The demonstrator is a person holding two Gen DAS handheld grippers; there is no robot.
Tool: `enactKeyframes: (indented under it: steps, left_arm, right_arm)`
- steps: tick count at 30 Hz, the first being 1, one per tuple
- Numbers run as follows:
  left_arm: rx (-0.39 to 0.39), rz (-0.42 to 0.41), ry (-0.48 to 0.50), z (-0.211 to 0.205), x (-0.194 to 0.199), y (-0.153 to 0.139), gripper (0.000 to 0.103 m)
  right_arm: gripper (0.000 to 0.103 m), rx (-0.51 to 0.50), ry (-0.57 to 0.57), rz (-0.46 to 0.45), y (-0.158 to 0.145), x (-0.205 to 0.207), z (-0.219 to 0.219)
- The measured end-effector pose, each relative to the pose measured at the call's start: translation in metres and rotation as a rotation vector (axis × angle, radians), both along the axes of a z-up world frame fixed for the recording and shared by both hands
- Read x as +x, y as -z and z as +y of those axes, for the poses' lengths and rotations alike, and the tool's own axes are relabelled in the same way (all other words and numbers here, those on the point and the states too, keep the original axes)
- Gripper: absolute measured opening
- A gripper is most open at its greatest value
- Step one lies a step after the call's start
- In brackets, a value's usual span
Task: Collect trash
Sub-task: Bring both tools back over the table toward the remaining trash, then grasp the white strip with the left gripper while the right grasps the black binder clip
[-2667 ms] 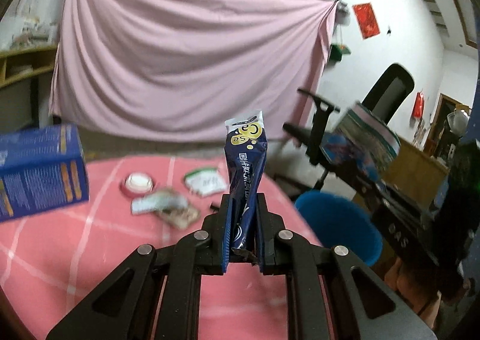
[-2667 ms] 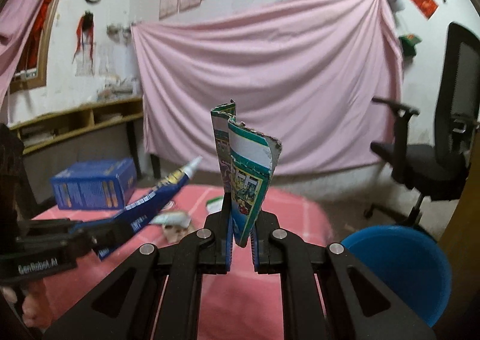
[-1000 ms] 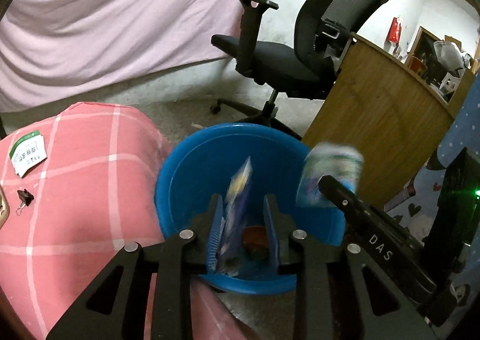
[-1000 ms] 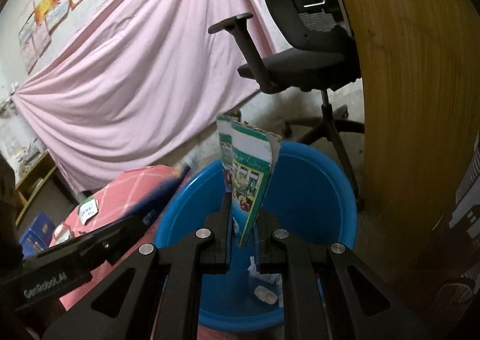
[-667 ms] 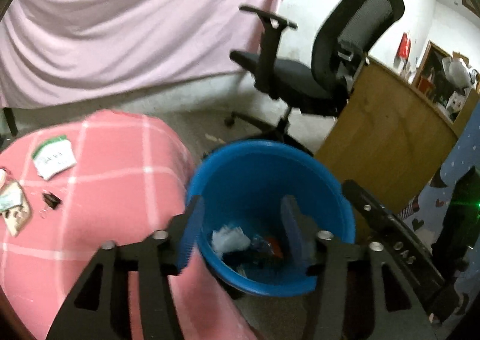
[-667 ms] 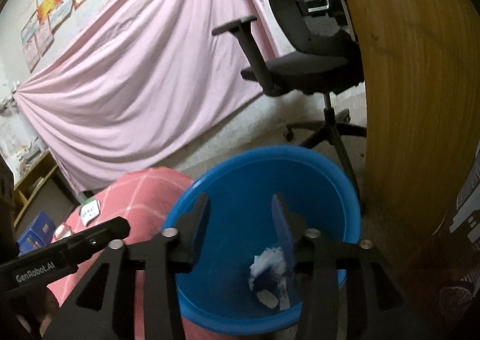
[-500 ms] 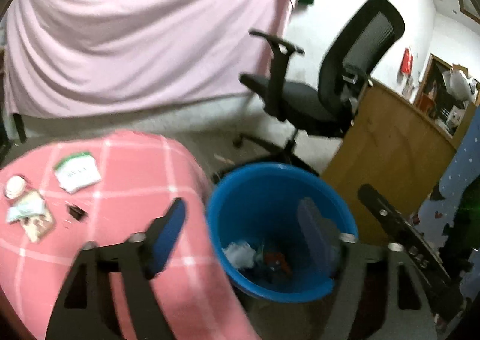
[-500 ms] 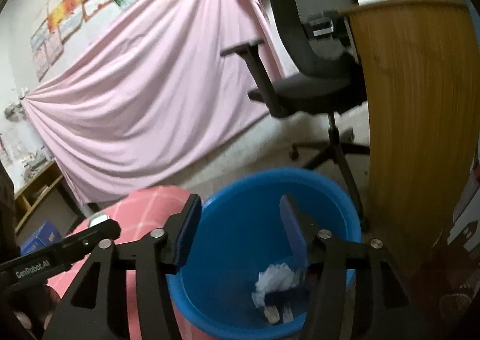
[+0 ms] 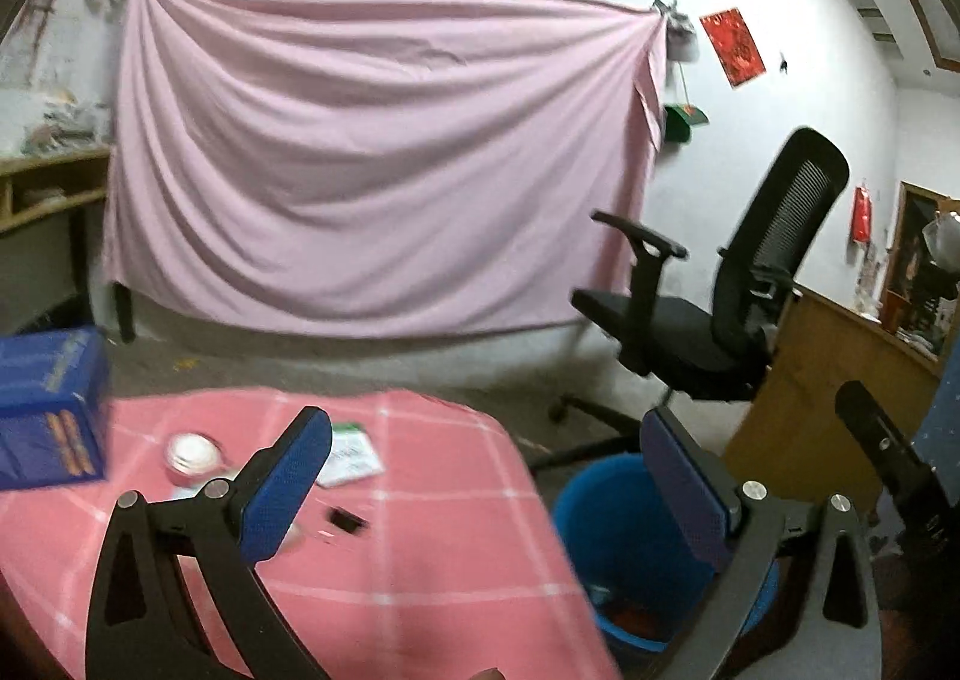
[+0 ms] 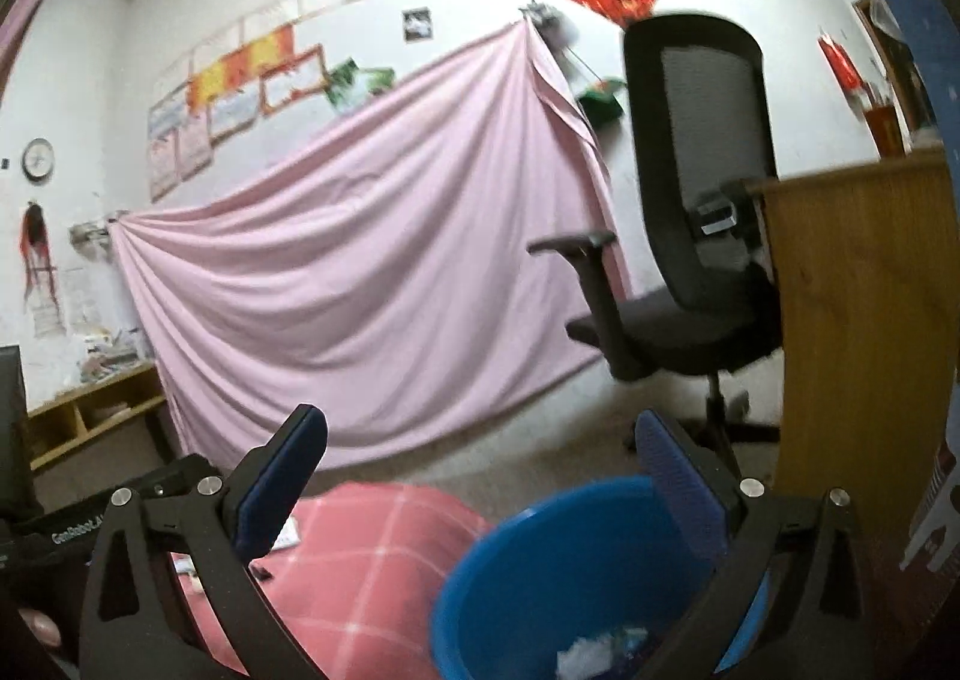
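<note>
Showing both grippers, left (image 9: pixel 486 476) and right (image 10: pixel 480 476), spread apart and empty; some trash (image 10: pixel 591 659) lies in the bin (image 10: pixel 480 596), while scraps (image 9: pixel 348 452) remain on the table (image 9: pixel 420 590).

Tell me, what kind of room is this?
Probably a makeshift office or workroom: a black office chair beside a wooden desk, a pink sheet hung across the wall, and posters above it.

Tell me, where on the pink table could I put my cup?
The pink checked cloth is bare on the side near the blue bin. It is crowded by the blue box: a round lid, a green-white packet, a black clip.
</note>
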State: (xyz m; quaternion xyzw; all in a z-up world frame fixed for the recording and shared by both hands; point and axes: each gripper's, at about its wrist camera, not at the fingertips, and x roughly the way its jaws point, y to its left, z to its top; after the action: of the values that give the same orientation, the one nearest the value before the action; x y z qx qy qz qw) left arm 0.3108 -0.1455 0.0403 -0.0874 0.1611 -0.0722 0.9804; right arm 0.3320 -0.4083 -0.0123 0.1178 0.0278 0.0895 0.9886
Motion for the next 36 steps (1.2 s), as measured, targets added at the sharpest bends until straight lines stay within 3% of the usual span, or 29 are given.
enactKeyframes:
  steps: [7,18,28,36]
  left_arm:
    - [-0.009,-0.080,-0.106,0.050,-0.022,0.002,0.101]
    - [0.005,-0.108,-0.217,0.119,-0.042,0.015,0.101]
    - [0.053,-0.011,-0.213,0.161,-0.037,0.039,0.101]
    - [0.042,0.056,-0.197,0.175,-0.023,0.062,0.101]
  right_arm:
    - [0.103,-0.030,-0.061,-0.077,-0.010,-0.005,0.040]
    - [0.103,-0.097,-0.161,-0.155,-0.012,-0.009,0.111]
    - [0.103,-0.189,-0.246,-0.072,0.003,0.011,0.169]
    - [0.103,-0.224,-0.257,-0.007,0.016,0.024,0.189]
